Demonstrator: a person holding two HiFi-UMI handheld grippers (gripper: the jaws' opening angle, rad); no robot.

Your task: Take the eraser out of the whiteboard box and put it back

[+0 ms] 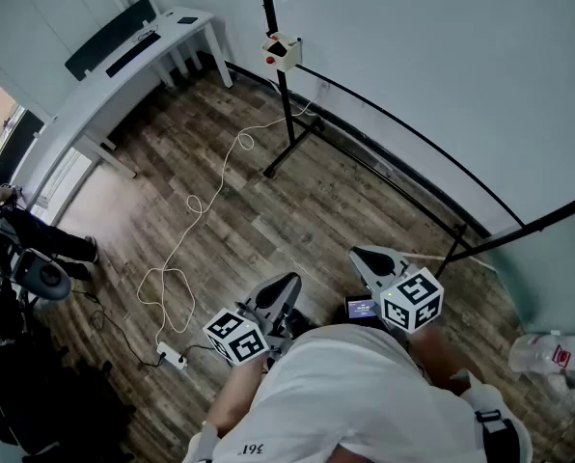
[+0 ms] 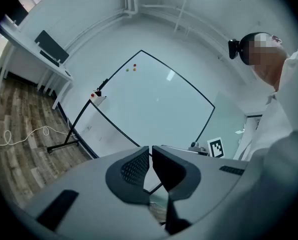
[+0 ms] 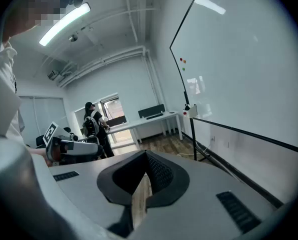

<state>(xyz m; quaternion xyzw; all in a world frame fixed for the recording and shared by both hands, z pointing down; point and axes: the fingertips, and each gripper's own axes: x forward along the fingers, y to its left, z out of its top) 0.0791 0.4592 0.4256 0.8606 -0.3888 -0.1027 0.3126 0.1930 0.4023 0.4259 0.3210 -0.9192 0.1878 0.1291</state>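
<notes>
Two claws are hovering close in front of the person in the white shirt (image 1: 345, 394): the grey, black-padded left gripper (image 1: 292, 280) and the matching right gripper (image 1: 357, 254), both clenched pad against pad and gripping nothing. Both are pointing toward the large white whiteboard in its black frame (image 1: 442, 66), well apart from the small cream whiteboard box with a red spot (image 1: 284, 52), which is hanging on the black upright at the board's left edge above the wood-plank floor (image 1: 297, 210). The eraser is showing too small to pick out for certain, though a dark shape is lying on top of that box.
</notes>
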